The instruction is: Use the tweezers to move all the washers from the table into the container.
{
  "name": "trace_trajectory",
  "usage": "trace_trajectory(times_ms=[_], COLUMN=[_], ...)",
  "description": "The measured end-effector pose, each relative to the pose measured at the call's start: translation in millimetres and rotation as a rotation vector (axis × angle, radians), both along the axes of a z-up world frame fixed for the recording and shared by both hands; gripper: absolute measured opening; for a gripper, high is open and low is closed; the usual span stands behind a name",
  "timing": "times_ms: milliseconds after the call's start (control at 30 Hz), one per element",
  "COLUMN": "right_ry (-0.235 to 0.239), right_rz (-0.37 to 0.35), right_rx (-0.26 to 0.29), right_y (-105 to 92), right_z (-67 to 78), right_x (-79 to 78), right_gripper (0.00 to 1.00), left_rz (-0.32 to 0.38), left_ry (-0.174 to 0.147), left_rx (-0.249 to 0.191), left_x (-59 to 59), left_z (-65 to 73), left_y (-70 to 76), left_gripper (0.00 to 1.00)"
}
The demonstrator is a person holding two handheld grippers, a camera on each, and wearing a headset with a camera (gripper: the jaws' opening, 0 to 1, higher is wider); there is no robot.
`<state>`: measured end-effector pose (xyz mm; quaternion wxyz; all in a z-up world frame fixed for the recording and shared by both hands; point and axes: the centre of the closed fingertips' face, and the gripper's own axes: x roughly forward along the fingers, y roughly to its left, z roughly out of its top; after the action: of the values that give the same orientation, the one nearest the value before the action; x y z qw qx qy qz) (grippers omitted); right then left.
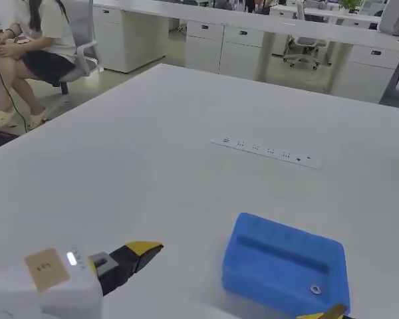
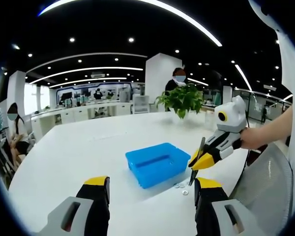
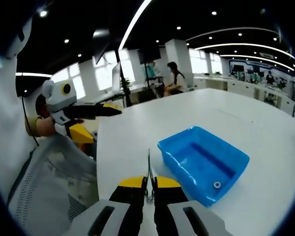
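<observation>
Blue container (image 3: 187, 152) is holding one washer (image 3: 217, 185); left gripper view is showing two more washers (image 2: 178, 186) outside. Left claw (image 2: 152, 181) is gaping wide, right claw (image 3: 149, 182) pinching tweezers (image 3: 149, 164).

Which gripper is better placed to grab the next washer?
Right: the right gripper holds the tweezers, tips near the washers on the table beside the container. The left gripper is open and empty.

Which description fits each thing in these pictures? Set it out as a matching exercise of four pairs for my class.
Things:
1 left gripper
2 tweezers
3 blue container
4 power strip

Descriptions:
A holds a washer
B open, gripping nothing
C clamped in the right gripper
D lies flat on the table, beyond the container in the head view

Pairs: 1-B, 2-C, 3-A, 4-D
</observation>
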<state>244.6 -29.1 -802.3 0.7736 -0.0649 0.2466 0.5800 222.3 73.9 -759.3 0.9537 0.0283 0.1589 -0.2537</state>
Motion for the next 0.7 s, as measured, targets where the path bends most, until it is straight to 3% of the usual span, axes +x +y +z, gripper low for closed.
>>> trace_trajectory(times_ms=[367, 700], right_ry=[-0.007, 0.038], right_rz=[-0.019, -0.057], right_rx=[0.034, 0.079], right_y=[-4.5, -7.1], right_z=[26.3, 37.6], right_x=[14.5, 31.3], right_gripper=[0.03, 0.03], left_rz=[0.001, 0.004], left_ry=[-0.004, -0.006], left_rx=[-0.001, 0.002], left_x=[0.4, 0.7], left_z=[0.8, 0.8], left_y=[-0.4, 0.2], left_gripper=[0.7, 0.7])
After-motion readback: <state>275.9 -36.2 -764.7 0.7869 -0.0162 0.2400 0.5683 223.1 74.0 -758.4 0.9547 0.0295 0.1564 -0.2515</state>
